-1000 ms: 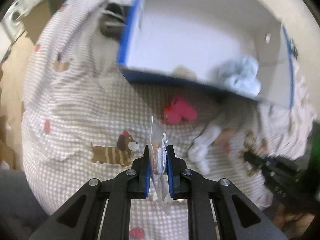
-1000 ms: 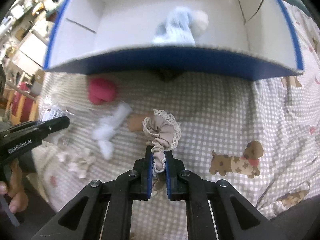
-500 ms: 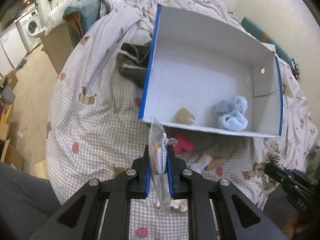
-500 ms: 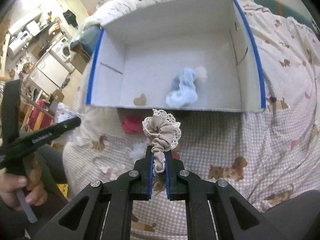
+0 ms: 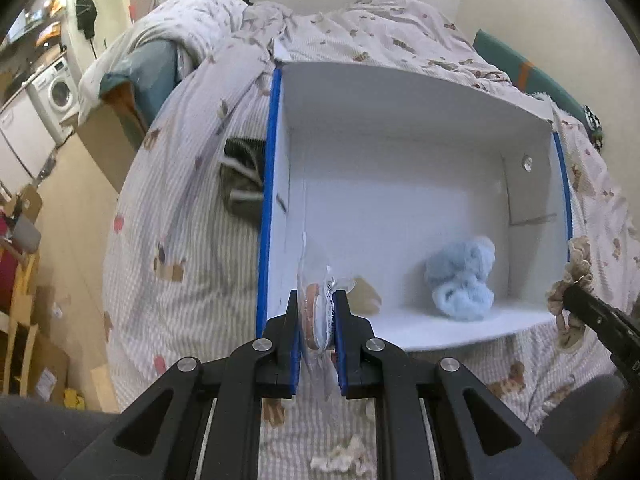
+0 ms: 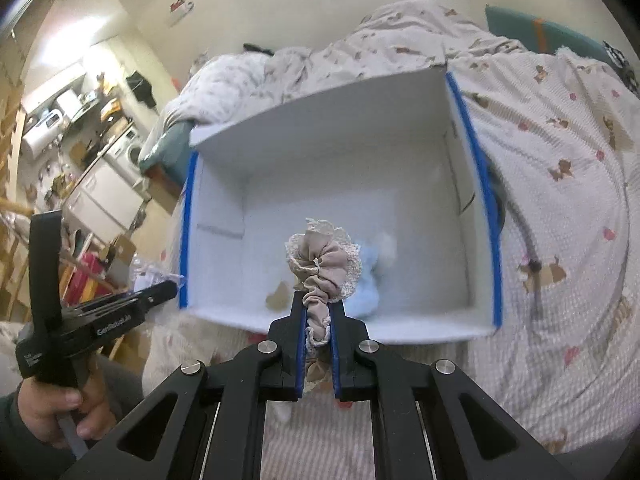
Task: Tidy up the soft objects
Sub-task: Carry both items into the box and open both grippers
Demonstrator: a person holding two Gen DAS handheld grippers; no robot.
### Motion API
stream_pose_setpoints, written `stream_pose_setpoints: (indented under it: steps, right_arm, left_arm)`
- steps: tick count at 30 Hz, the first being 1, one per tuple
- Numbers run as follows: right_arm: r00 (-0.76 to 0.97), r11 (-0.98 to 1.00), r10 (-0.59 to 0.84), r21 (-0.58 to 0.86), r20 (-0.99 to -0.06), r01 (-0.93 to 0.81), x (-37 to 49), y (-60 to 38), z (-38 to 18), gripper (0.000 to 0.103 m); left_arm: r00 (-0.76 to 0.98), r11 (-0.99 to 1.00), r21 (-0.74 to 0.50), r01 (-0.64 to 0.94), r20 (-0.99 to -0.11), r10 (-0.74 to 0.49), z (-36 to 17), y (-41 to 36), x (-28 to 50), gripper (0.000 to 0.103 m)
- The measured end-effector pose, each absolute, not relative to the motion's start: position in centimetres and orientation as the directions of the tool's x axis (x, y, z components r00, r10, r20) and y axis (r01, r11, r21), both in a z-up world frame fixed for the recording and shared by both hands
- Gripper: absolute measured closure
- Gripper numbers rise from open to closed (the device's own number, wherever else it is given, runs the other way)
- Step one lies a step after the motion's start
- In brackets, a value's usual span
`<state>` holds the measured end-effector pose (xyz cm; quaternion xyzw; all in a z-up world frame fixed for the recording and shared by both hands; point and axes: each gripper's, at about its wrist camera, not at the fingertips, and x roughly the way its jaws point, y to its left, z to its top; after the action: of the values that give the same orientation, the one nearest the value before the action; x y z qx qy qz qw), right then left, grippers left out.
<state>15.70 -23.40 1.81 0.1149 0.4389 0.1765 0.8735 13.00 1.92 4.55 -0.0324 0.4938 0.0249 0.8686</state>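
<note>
A: Left wrist view: the largest thing before you is the bed (image 5: 192, 216), spread with a checked cover printed with small dogs. On it stands a white box (image 5: 400, 120) with blue edges, open at the top. Inside, near the front wall, lie a fluffy pale blue piece (image 5: 460, 276) and a small tan scrap (image 5: 366, 294).

B: And what am I holding?

A: Your left gripper (image 5: 317, 320) is clenched on a clear plastic packet (image 5: 316, 312) with something orange and white inside; it hangs just over the box's front left corner. Your right gripper (image 6: 318, 324) is clenched on a beige scrunchie (image 6: 324, 266) trimmed with cream lace, poised over the front wall near the blue piece.

B: How should I set them down well?

A: My judgement: carry each one past the front wall until it is clearly above the bare white floor, then lower before letting go, so nothing catches on the rim and tumbles back onto the bed. The far half of the box looks free, so aim there. The packet is stiff and slippery and may slide; the scrunchie should drop softly. A few white scraps (image 5: 340, 458) remain on the bed below your left gripper.
</note>
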Motion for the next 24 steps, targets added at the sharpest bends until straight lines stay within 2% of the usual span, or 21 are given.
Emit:
stream_pose_setpoints:
  steps: [5,11,24]
  right_arm:
    - [0.604,0.933,0.352,0.316,-0.715,-0.170,17.8,-24.8,0.4,0.092]
    - [0.587,0.924,0.350,0.371,-0.730,-0.089,19.5,-27.0,-2.8,0.092]
    - [0.543,0.948,0.308,0.297,-0.781,-0.111,20.0,-25.9,-4.1,0.092]
  left_arm:
    - [0.515,0.995,-0.037,-0.088,-0.857,0.013,4.0,1.1,15.0,0.090]
    - [0.495,0.997,0.009,-0.079,-0.868,0.047,2.4,-0.2,17.2,0.090]
    - [0.464,0.994,0.056,-0.094,-0.881,0.093,-0.4,-2.1,19.2,0.090]
